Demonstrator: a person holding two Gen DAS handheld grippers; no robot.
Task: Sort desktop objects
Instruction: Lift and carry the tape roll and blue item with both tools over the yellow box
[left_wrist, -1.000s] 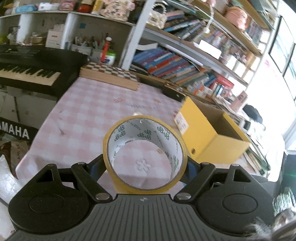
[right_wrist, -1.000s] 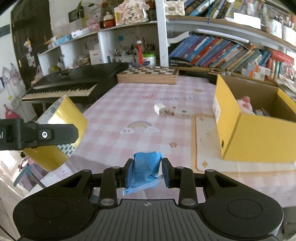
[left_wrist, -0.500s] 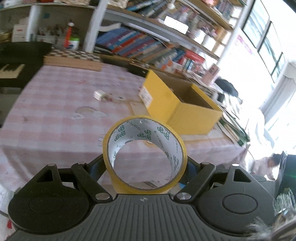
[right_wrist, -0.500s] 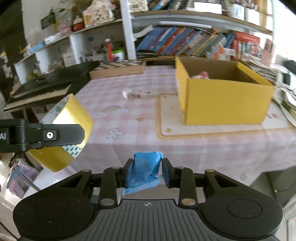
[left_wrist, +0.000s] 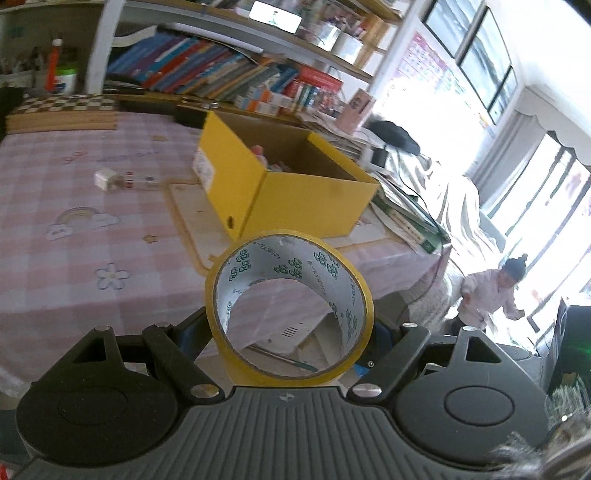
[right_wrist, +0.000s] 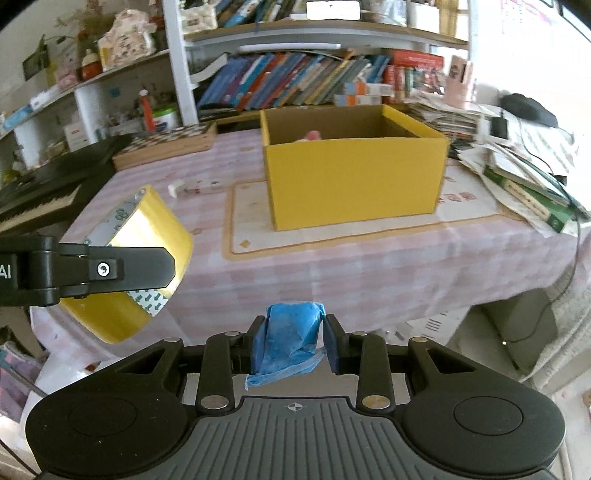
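Left wrist view: the left gripper pinches a roll of yellow tape between its fingers, held upright with its open core facing the camera. The roll covers both fingertips; only the dark blue pads peek out at its sides. It hangs in the air just off the near edge of the table, which wears a pink checked cloth. Through the core a patch of cloth edge and blurred clutter below the table show, with what looks like a pen. The yellow box stands near the table's right edge on a pale mat; something pink inside it is mostly hidden by the box walls. A small white item with a blurry strip beside it lies toward the far middle of the table. The lower right corner is blocked by a fuzzy grey shape I cannot identify.

Right wrist view: the right gripper is clamped on a crumpled blue packet, also off the table's near edge; its lower end trails over the gripper body. The left gripper enters from the left frame edge, cut off, one finger crossing the tape roll. The box sits toward the far right corner; the pink thing barely clears its rim.
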